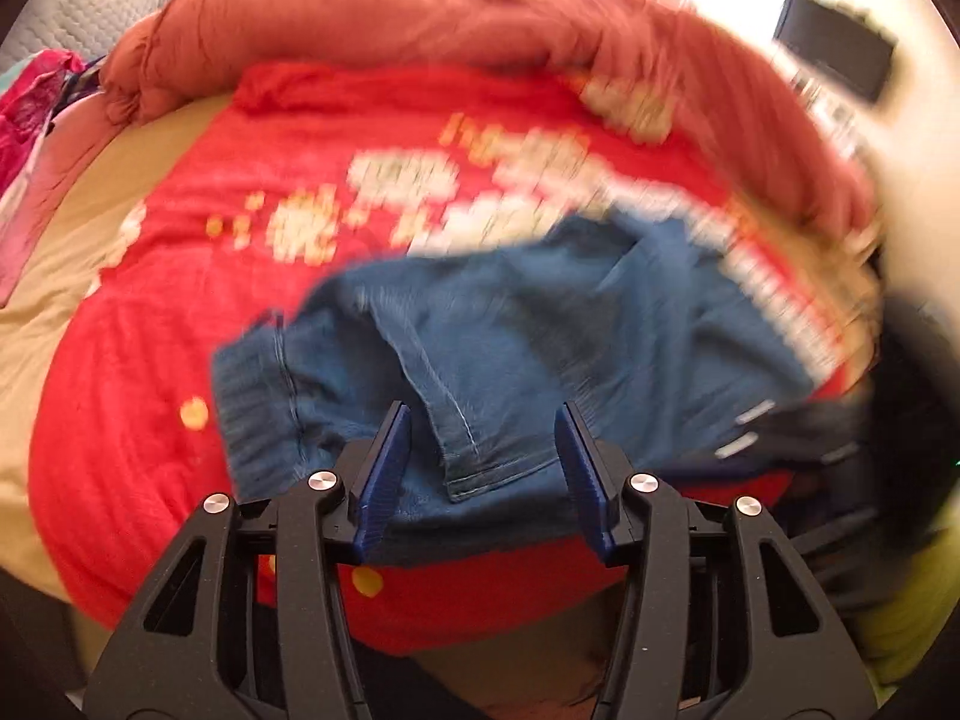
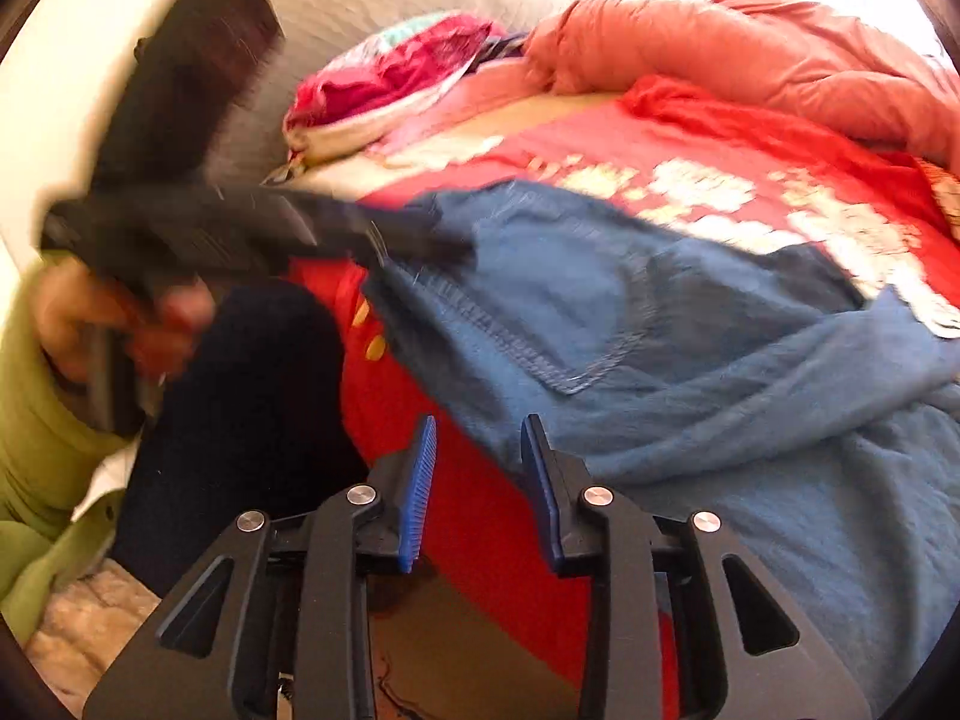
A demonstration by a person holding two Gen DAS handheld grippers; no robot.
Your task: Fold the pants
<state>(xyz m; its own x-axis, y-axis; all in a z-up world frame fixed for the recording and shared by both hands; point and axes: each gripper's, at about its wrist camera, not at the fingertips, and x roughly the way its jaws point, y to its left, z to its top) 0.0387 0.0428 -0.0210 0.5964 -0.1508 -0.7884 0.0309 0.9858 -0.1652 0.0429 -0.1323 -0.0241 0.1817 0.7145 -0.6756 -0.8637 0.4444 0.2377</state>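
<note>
Jeans on the red blanket, both grippers open

The red blanket (image 1: 180,312) covers the bed, blue pants (image 1: 510,336) folded upon it. The left gripper (image 1: 483,468) straddles a hemmed leg end, jaws apart. The right gripper (image 2: 478,492) gapes at the denim's edge, gripping nothing

The bed (image 1: 42,312) shows a beige sheet at its bare edges. A red blanket (image 1: 150,324) with white and yellow pattern covers most of it. Blue denim pants (image 1: 510,324) lie on the blanket, spread toward 6 o'clock in the left wrist view, ribbed cuff at 8 o'clock. A bunched salmon-pink duvet (image 1: 420,18) runs along the far side from 10 to 2 o'clock. A heap of pink and magenta cloth (image 2: 390,78) sits at 11 o'clock in the right wrist view, beside the duvet's end.
</note>
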